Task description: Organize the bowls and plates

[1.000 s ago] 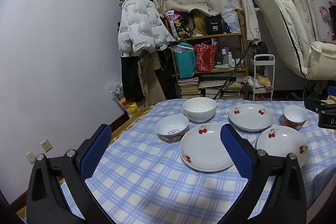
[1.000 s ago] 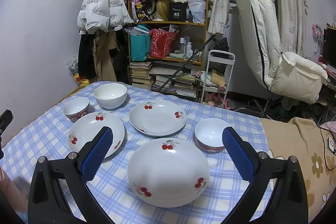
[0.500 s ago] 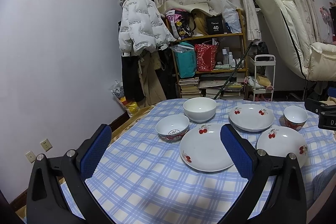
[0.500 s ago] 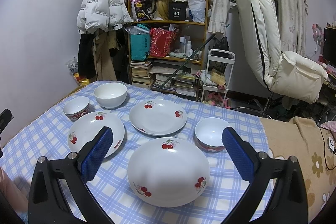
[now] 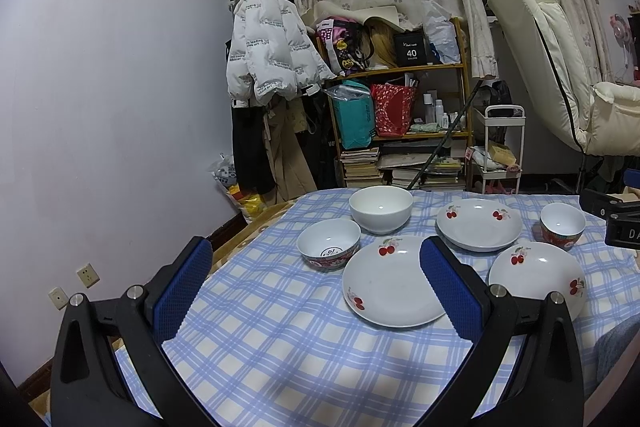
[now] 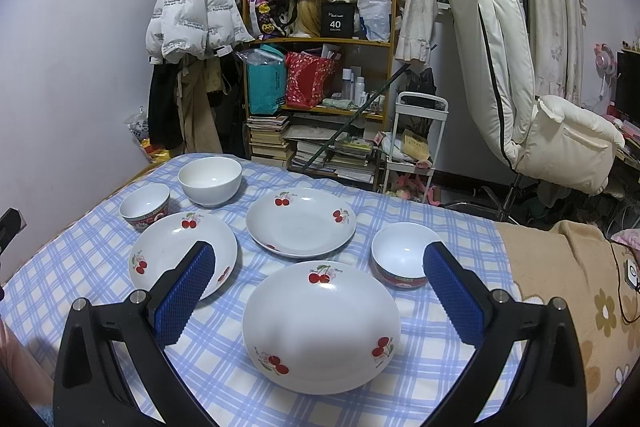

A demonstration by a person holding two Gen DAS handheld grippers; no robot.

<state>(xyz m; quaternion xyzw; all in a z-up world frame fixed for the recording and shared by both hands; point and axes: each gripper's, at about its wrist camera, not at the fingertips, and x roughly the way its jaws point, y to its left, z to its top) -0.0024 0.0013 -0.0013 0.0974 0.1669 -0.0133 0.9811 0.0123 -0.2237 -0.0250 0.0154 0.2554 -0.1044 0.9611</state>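
Note:
Three white cherry-print plates lie on the blue checked tablecloth (image 6: 440,223): a near plate (image 6: 320,319), a left plate (image 6: 176,251) and a far plate (image 6: 300,219). A plain white bowl (image 6: 210,181) and two red-rimmed patterned bowls, one at the left (image 6: 145,205) and one at the right (image 6: 402,259), stand around them. My right gripper (image 6: 320,291) is open and empty above the near plate. My left gripper (image 5: 316,287) is open and empty, hovering over the cloth near the left plate (image 5: 390,283) and the left patterned bowl (image 5: 329,243).
A cluttered wooden shelf (image 6: 320,79) with bags and books stands behind the table. A white puffer jacket (image 6: 192,3) hangs at the back left. A cream recliner chair (image 6: 520,67) is at the right. A beige floral blanket (image 6: 568,279) covers the table's right end.

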